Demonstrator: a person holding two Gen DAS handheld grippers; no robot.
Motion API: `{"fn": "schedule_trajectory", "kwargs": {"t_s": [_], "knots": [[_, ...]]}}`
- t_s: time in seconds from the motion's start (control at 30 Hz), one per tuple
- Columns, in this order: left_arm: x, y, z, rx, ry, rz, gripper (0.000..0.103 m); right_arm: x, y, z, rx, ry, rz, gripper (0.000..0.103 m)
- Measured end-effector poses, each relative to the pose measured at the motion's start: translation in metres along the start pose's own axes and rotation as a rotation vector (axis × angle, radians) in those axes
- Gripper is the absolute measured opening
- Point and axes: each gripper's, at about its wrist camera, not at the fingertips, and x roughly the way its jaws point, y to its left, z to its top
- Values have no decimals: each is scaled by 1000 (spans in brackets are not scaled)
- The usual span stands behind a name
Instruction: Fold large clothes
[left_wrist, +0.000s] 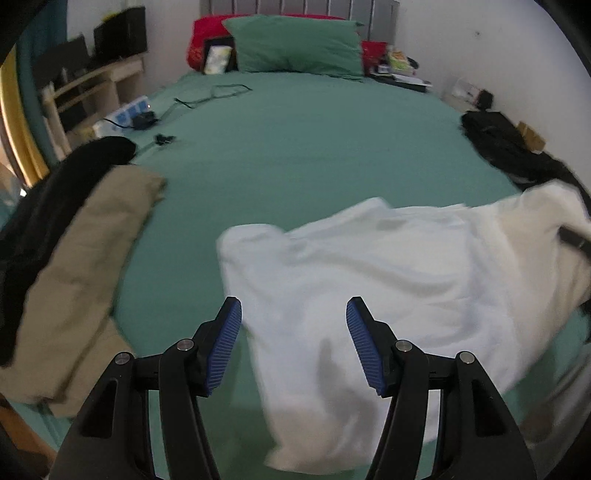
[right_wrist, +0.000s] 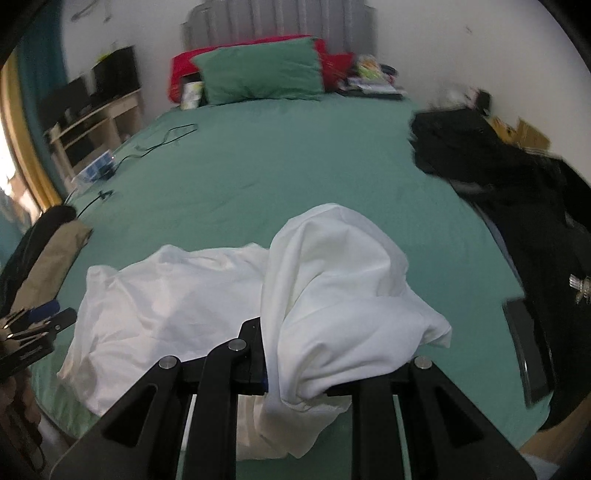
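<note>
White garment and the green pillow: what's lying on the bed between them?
Only bare green sheet lies between the white garment and the green pillow, seen in both wrist views.

My left hand-held gripper (left_wrist: 293, 332) is black with blue ridged pads (left_wrist: 226, 343). The shirt (left_wrist: 369, 295) is white. The bed sheet (left_wrist: 303, 147) is green, and so is the pillow (left_wrist: 295, 46). Behind it sits a red cushion (left_wrist: 207, 33). The trousers (left_wrist: 85, 258) are tan. The clothes pile (right_wrist: 517, 192) is black.
</note>
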Motion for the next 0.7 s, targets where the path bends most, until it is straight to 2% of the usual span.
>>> {"fn": "schedule_trajectory", "kwargs": {"t_s": [0.07, 0.23, 0.37, 0.53, 0.63, 0.7], "knots": [[6, 10, -4, -24, 4, 5, 64, 1, 25, 4, -60, 1, 9, 19], [16, 36, -12, -101, 34, -35, 64, 19, 87, 4, -189, 43, 65, 19], [23, 48, -12, -123, 67, -51, 64, 44, 140, -12, -279, 128, 137, 20], [23, 69, -10, -170, 67, -69, 64, 71, 178, -39, -357, 255, 221, 29], [25, 78, -11, -204, 79, -86, 64, 69, 193, -48, -387, 291, 390, 38], [22, 81, -10, -222, 69, -96, 64, 62, 204, -56, -431, 319, 491, 55]]}}
